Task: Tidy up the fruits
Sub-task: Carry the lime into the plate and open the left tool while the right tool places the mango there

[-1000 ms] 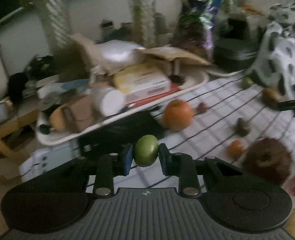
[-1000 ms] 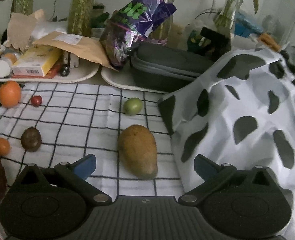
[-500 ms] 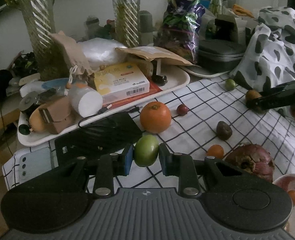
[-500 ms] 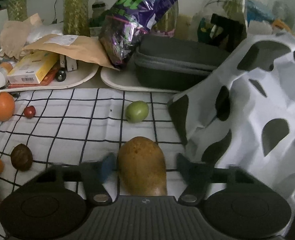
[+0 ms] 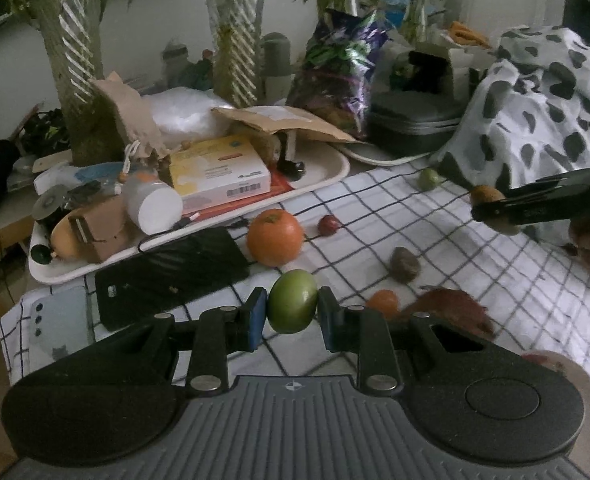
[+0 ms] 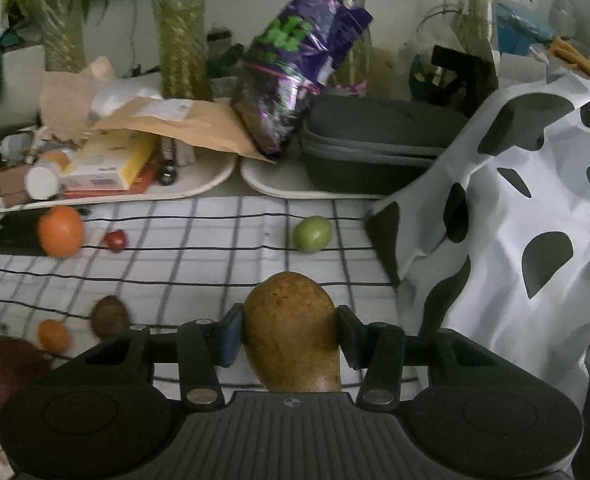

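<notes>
My left gripper (image 5: 291, 312) is shut on a round green fruit (image 5: 293, 306), held above the checked cloth (image 5: 475, 256). My right gripper (image 6: 289, 334) is shut on a long brown-yellow mango (image 6: 291, 334); it also shows at the right of the left wrist view (image 5: 485, 196). On the cloth lie a big orange (image 5: 275, 237), a small red fruit (image 5: 329, 224), a brown kiwi-like fruit (image 5: 404, 265), a small orange fruit (image 5: 382, 303), a dark red fruit (image 5: 455, 312) and a small green fruit (image 6: 312, 234).
A white tray (image 5: 327, 172) of boxes and a bottle stands behind the cloth, with a black phone (image 5: 171, 272) before it. A grey case (image 6: 375, 148), a purple bag (image 6: 295, 64) and a cow-print cloth (image 6: 515, 220) lie at the back and right.
My right gripper moved forward over the mango and shut on it. My left gripper, still holding the green fruit, swung towards the cloth and steadied.
</notes>
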The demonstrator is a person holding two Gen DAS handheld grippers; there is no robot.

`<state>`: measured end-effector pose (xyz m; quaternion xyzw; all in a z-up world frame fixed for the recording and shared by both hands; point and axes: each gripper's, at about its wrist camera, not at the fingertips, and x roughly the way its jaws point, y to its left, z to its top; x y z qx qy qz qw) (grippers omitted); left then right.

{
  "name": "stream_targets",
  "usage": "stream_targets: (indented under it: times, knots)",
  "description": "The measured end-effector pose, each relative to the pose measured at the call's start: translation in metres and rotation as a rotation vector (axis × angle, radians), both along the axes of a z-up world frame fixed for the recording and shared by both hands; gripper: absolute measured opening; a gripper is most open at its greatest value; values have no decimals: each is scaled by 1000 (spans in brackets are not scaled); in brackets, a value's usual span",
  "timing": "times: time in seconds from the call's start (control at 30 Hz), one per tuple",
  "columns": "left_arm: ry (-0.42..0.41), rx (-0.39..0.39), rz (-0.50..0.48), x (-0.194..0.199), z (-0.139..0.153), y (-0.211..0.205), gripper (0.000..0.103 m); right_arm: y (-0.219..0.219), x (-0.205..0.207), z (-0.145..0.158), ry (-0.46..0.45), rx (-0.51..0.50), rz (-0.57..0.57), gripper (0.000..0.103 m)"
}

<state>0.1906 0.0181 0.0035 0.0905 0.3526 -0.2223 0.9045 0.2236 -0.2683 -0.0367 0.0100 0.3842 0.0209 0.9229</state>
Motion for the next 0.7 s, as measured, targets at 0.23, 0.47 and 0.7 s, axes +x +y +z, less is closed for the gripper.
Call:
stream_targets:
  times: [0.23,0.47,0.7]
  knots:
    - [-13,-18,-12,-33,6,-7,27,12,-34,17,-23,35,23,50]
    - [-30,-38,-17,-70,13,-12,27,21,-73,26,-31,66,43,50]
    - [-36,-56,-17,-102,15,-16,27,34,-108,33,-34,85,78,50]
